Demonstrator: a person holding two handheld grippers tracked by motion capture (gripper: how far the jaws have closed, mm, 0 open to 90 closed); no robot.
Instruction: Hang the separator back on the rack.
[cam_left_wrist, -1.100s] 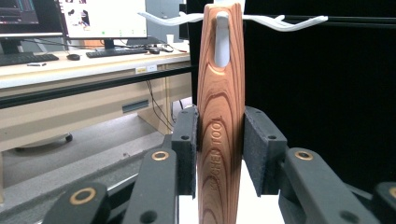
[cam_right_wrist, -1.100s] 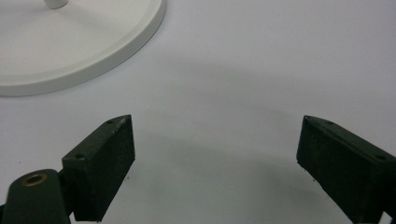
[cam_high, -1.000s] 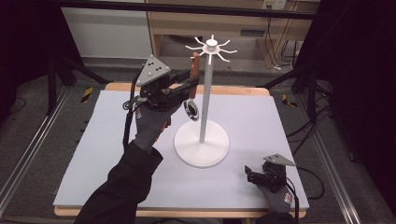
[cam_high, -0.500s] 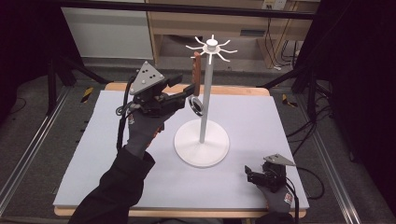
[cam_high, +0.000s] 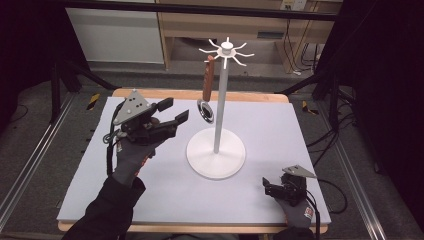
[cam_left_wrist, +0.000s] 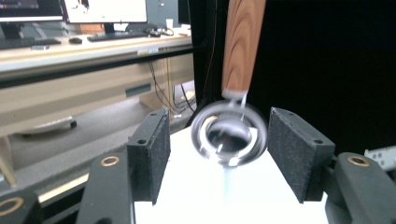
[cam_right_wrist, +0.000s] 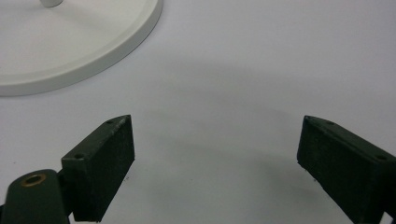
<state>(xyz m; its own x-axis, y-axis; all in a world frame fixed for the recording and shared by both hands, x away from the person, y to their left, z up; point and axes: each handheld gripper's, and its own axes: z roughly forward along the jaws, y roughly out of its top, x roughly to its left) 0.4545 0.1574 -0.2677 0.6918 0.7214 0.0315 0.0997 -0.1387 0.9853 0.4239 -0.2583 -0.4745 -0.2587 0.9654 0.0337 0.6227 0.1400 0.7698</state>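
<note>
Left gripper (cam_high: 172, 111): its jaws stand apart and hold nothing. They have just been opening, and nothing is pressed between the pads.
Left gripper pads (cam_left_wrist: 154, 149): in the left gripper view the round metal head of the utensil (cam_left_wrist: 229, 134) shows in the gap between the two pads, farther off than they are. It looks blurred, and neither pad touches it.
Hanging utensil (cam_high: 207, 90): it has a brown wooden handle (cam_left_wrist: 242, 44) and a shiny round metal head at the lower end. It hangs upright from one arm of the white rack, just beside the pole. From the high view the left gripper is near to it, at its left, but apart.
White rack (cam_high: 222, 85): a thin pole with short arms at the top stands on a round white base (cam_high: 216, 159) in the middle of the table.
Right gripper (cam_high: 272, 187): it sits low at the near right part of the table, well apart from the rack. Its jaws are wide open with only the bare surface between them.
Rack base in the right gripper view (cam_right_wrist: 84, 42): it lies ahead of the jaws, at the upper left.
Table (cam_high: 310, 150): a pale lilac sheet on a wooden top.
</note>
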